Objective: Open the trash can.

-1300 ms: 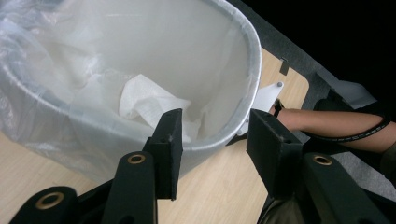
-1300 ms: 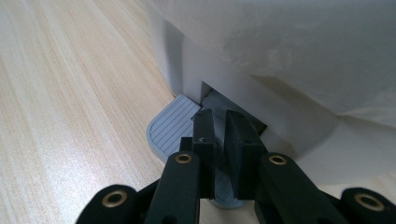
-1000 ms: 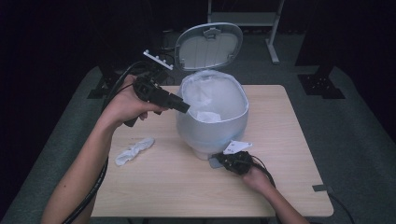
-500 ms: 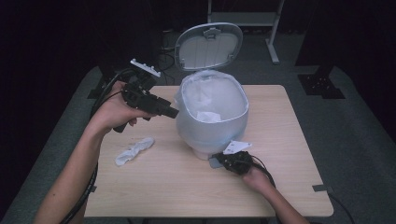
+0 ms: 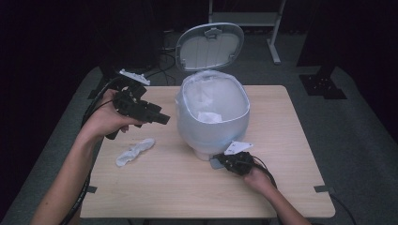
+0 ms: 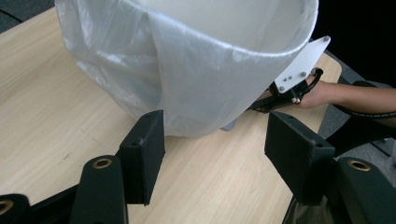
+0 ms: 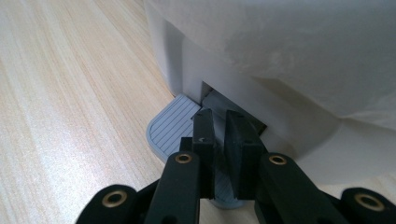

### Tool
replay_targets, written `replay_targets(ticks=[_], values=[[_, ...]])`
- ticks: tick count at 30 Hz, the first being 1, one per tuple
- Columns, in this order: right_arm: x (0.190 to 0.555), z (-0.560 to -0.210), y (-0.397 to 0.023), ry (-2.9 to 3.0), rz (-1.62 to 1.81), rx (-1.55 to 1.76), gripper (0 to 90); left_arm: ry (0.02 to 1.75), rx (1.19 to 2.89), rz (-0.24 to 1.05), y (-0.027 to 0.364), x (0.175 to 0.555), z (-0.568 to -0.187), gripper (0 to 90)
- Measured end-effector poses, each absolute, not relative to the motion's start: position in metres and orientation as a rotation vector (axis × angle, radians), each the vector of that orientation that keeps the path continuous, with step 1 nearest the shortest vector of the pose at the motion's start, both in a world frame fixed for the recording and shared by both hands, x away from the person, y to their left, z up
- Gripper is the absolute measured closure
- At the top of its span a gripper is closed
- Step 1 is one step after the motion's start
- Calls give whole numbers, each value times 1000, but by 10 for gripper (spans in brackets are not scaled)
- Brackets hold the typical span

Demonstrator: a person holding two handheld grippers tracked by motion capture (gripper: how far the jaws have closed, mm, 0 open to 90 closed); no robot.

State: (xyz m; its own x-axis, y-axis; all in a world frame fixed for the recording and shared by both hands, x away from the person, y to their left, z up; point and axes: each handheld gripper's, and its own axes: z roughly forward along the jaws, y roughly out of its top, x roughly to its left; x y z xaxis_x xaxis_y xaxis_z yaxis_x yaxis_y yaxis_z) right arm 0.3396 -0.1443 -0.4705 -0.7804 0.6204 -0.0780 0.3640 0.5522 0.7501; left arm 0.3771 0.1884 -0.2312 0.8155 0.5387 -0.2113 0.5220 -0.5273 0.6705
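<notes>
Right gripper view: the closed right gripper [image 7: 219,122] is pressing the pedal [image 7: 170,126] — keeping the bin [image 5: 212,117] lid [image 5: 210,46] up — while the left gripper [image 5: 159,117], jaws just opening and empty, is hovering beside it.

Both forearms are showing bare, no sleeves. The left claw [image 5: 162,118] and right claw [image 5: 219,160] are looking black, with brass-ringed screw holes, grey three-cornered plates and trailing black cables.

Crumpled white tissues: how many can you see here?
2: one crumpled tissue lies on the table left of the pedal bin; another tissue sits inside its liner. More may be hidden.
</notes>
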Motion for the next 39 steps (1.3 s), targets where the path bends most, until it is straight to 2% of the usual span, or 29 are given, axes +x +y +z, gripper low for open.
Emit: replay_targets(ticks=[18,33,39], values=[[339,-471,-144,2456,1072,807,819,822,2222,68,209,376,-253,293],[340,-471,-145,2457,1082,812,817,889,2227,81,228,378,-279,269],[340,-471,-145,2455,1078,809,815,911,2222,125,240,380,-293,217]])
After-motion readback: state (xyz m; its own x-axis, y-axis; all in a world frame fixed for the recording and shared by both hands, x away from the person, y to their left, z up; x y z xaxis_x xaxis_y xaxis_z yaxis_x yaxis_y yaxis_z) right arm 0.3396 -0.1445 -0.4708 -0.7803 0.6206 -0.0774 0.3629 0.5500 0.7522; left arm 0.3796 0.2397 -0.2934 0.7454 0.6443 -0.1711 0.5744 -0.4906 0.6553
